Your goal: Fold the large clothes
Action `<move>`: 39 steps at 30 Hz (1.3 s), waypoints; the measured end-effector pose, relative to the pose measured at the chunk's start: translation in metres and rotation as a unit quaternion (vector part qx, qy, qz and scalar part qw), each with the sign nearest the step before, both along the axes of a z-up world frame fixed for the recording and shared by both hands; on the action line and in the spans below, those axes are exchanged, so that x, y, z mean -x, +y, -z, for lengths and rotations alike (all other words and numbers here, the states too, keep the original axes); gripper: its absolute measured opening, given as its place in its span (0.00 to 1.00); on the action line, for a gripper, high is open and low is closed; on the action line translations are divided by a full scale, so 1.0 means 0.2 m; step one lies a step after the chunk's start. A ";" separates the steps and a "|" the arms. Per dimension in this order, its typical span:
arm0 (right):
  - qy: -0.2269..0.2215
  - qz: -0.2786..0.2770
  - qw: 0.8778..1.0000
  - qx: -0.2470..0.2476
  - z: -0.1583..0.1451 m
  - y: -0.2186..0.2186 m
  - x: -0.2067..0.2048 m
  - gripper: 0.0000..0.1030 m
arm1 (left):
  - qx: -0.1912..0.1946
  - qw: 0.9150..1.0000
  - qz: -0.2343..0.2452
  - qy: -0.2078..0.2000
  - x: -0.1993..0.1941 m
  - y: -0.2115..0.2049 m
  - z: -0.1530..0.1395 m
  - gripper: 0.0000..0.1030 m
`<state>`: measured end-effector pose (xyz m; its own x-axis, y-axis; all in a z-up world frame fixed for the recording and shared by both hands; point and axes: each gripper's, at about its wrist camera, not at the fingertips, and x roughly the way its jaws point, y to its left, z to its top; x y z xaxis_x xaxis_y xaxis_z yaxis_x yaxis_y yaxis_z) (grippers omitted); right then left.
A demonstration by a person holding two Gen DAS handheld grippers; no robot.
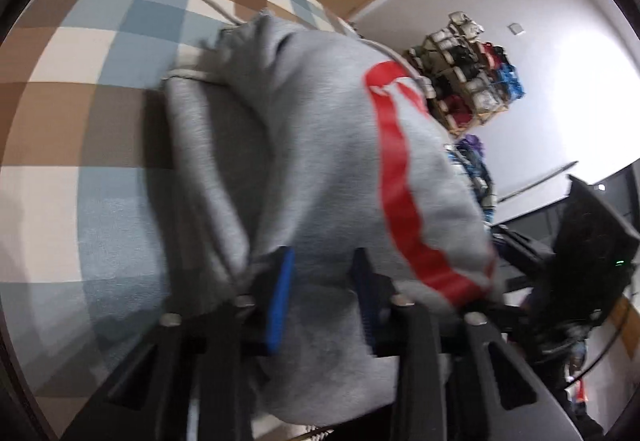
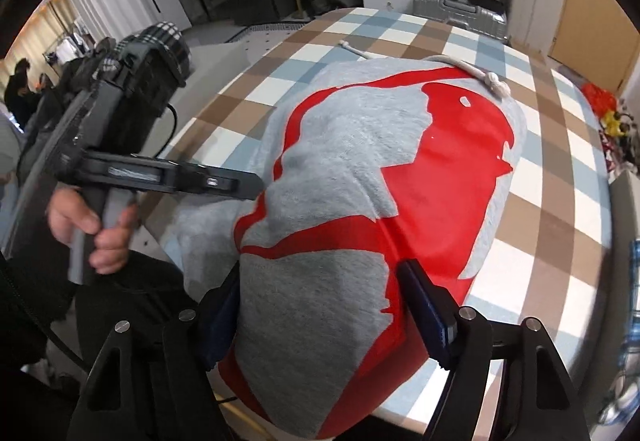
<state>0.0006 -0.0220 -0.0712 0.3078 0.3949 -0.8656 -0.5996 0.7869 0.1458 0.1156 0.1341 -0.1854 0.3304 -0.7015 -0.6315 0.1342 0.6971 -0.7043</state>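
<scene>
Hoodie: I see it bunched in a grey heap with a red print, lying on the checked cover and hanging over the near edge.
Cord: white, knotted, resting on the far end of the hoodie (a second end trails onto the cover).
Left gripper: I read its jaws as narrowly parted with a fold of grey cloth running between them; whether the pads pinch it I cannot tell.
Right gripper: jaws spread wide astride the heap, cloth between them.
Hand: wrapped round the left gripper's handle, beside the table edge.
</scene>
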 end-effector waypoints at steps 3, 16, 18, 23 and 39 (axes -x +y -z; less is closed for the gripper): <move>0.023 0.003 0.999 -0.036 -0.05 -0.05 -0.03 0.71 | -0.018 1.000 -0.005 -0.005 -0.02 0.00 -0.02 0.17; 0.177 0.028 0.981 -0.079 0.01 0.08 -0.32 0.17 | -0.099 0.995 -0.018 -0.010 -0.01 -0.02 -0.20 0.18; 0.196 0.044 0.974 -0.106 0.07 0.03 -0.36 0.05 | -0.076 0.997 -0.011 -0.012 0.01 -0.03 -0.23 0.18; 0.235 0.070 0.955 -0.163 0.20 -0.03 -0.41 0.00 | -0.034 0.999 0.013 -0.019 0.07 -0.11 -0.25 0.57; 0.120 -0.010 0.987 -0.104 -0.11 -0.01 -0.07 0.06 | -0.139 0.988 0.048 -0.044 -0.11 -0.30 -0.12 0.60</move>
